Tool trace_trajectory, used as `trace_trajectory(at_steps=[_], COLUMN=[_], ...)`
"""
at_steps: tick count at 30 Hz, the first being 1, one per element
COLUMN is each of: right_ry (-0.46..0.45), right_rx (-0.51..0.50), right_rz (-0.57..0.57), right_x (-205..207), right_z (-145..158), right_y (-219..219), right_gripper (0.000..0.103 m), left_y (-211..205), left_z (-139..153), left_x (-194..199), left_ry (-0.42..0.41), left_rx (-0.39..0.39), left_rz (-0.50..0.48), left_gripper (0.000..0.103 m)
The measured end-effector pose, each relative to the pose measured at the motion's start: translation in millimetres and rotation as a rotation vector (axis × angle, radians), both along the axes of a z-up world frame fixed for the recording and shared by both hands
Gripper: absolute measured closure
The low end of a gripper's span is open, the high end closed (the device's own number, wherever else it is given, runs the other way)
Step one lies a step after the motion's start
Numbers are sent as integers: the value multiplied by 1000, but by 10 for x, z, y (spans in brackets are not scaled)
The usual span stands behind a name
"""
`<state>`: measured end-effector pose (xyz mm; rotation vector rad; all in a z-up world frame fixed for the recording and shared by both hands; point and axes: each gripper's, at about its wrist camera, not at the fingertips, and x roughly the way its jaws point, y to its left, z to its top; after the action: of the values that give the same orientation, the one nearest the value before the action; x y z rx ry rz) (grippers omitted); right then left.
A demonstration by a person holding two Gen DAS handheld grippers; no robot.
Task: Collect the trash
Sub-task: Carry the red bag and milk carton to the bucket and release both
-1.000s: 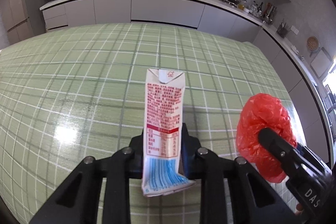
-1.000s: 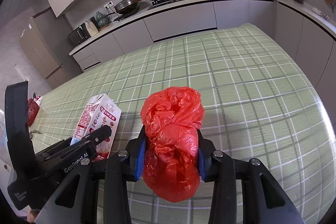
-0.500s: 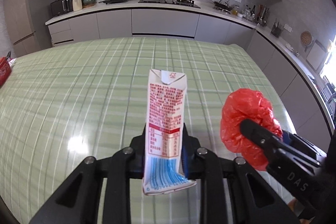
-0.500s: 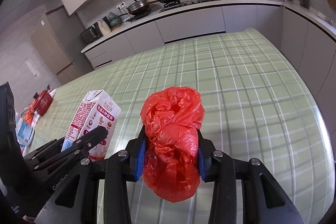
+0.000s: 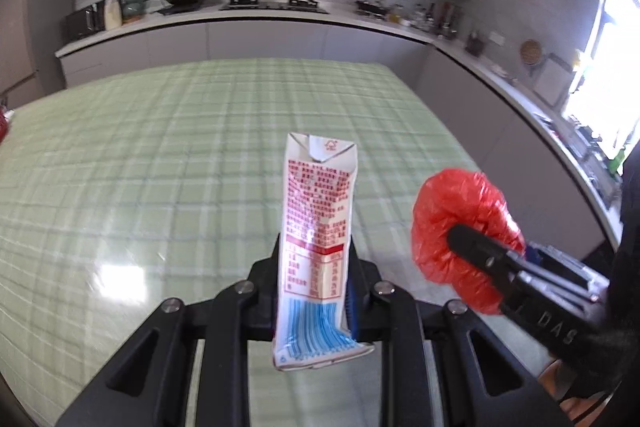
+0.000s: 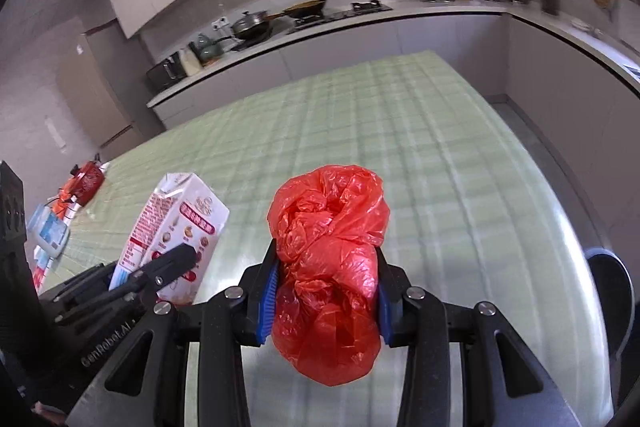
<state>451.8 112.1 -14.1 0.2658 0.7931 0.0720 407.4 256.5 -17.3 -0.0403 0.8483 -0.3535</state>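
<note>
Left tongs clamp a flattened milk carton; right tongs clamp a crumpled red plastic bag. Both items are held clear above the green-checked worktop. Recommendation: maintain both grips and hold them level until a bin is reached; none is visible.

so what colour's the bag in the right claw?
Red bag; clearest in the right wrist view.
</note>
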Motion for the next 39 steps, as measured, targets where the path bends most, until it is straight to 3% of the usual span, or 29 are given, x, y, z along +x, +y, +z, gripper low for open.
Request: trace_trajectory(at_steps=[6, 14, 22, 30, 35, 39], right_ry=[49, 17, -19, 38, 87, 117], right_rx=[11, 35, 49, 8, 33, 50], right_rz=[-31, -65, -53, -84, -136, -140], right_x=[-587, -1051, -1508, -1913, -2005, -1988], right_z=[-70, 84, 108, -87, -265, -435], right_y=[-167, -730, -2112, -3773, -4395, -4593], right_gripper=[61, 61, 61, 61, 61, 61], left_y=[-232, -843, -1932, -3085, -3547, -3794], left_z=[-1, 148, 55, -181, -374, -621], left_x=[-261, -552, -940, -1154, -1157, -1160], left_ry=[19, -18, -38, 69, 114, 160], left_rx=[-10, -16, -20, -72, -44, -15], left_rz=[-58, -107, -58, -58, -93, -81], left_gripper=[78, 78, 78, 79, 79, 79])
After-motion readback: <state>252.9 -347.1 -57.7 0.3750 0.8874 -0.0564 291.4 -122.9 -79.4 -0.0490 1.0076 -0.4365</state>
